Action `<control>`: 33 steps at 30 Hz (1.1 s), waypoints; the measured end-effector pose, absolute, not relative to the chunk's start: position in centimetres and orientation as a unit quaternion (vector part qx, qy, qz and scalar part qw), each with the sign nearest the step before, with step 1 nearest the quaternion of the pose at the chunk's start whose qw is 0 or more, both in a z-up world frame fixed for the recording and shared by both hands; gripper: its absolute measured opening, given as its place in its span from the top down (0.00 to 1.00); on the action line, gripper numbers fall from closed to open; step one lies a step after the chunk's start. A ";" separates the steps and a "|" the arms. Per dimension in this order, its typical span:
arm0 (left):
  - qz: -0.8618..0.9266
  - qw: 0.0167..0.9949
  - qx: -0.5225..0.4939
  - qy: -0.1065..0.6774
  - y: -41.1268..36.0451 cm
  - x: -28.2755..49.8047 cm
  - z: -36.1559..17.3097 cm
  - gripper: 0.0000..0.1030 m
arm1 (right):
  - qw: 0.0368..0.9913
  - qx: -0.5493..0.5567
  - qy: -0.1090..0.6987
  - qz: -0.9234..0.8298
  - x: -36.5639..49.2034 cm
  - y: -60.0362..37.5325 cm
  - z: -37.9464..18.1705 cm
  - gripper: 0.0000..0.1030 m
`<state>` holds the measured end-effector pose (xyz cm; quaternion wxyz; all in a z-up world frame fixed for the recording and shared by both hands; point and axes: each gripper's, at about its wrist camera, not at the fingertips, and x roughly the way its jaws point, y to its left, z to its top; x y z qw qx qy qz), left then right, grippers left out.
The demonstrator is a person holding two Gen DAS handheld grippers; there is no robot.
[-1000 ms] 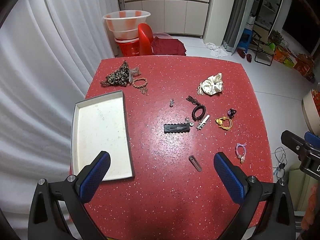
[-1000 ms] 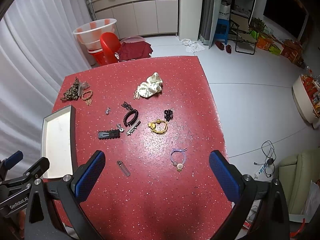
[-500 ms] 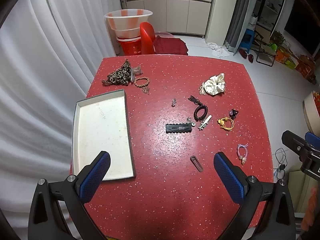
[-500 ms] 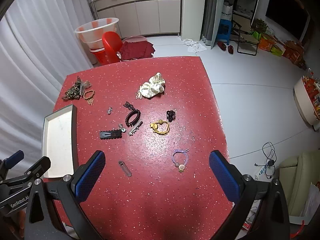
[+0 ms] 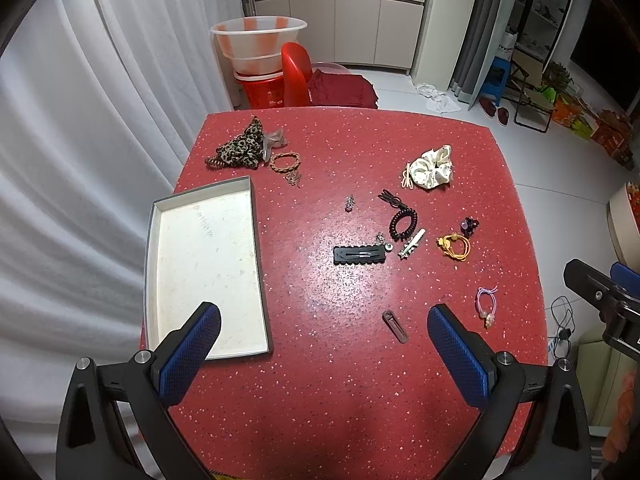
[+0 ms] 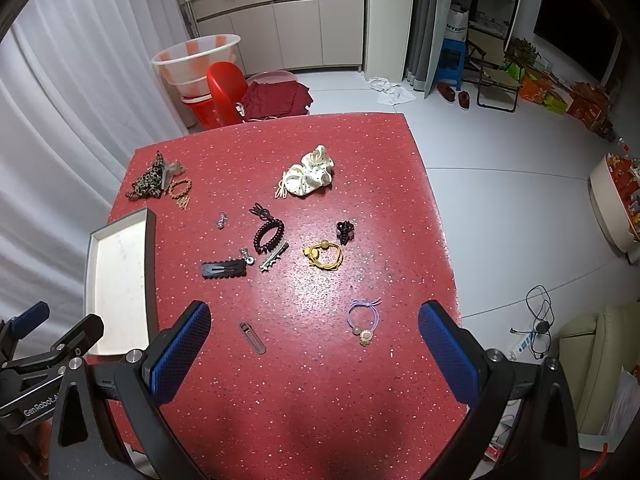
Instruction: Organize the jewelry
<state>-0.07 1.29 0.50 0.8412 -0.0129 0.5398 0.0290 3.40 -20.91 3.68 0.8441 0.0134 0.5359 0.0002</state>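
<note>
Hair accessories and jewelry lie scattered on a red speckled table (image 5: 340, 400): a black snap clip (image 5: 361, 255), a dark spiral tie (image 5: 403, 224), a yellow tie (image 5: 455, 245), a lilac tie (image 5: 486, 303), a brown clip (image 5: 394, 325), a cream scrunchie (image 5: 432, 167), a leopard scrunchie (image 5: 240, 148) and a braided bracelet (image 5: 285, 161). An empty white tray (image 5: 204, 272) lies at the left edge. My left gripper (image 5: 324, 352) is open above the table's near part. My right gripper (image 6: 314, 350) is open too, with the lilac tie (image 6: 362, 316) between its fingers' lines, well below.
The table's right edge drops to a white floor (image 6: 500, 208). A red chair (image 5: 296, 76) and a plastic basin (image 5: 258, 42) stand beyond the far edge. White curtains (image 5: 80, 160) hang at the left. My right gripper's body (image 5: 608, 300) shows at the right.
Both grippers have pulled back and up a little, so the table looks slightly smaller and lower in view. Nothing on the table has moved. Both stay open.
</note>
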 end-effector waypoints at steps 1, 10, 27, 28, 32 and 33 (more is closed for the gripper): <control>0.029 0.841 -0.012 0.540 1.3 -0.1 0.5 0.00 | 0.844 0.013 0.536 0.000 3.4 -20.9 3.7 0.00; 0.030 0.841 -0.012 0.540 1.4 -0.2 0.3 0.00 | 0.844 0.013 0.536 0.000 3.4 -20.9 3.7 0.00; 0.030 0.841 -0.012 0.540 1.3 -0.2 0.3 0.00 | 0.844 0.014 0.537 0.000 3.4 -20.9 3.7 0.00; 0.030 0.841 -0.012 0.540 1.3 -0.2 0.3 0.00 | 0.844 0.014 0.537 0.000 3.4 -20.9 3.7 0.00; 0.030 0.841 -0.012 0.540 1.3 -0.2 0.3 0.00 | 0.843 0.014 0.537 0.001 3.4 -20.9 3.6 0.00; 0.030 0.841 -0.012 0.540 1.4 -0.2 0.3 0.00 | 0.843 0.014 0.537 0.000 3.4 -20.9 3.7 0.00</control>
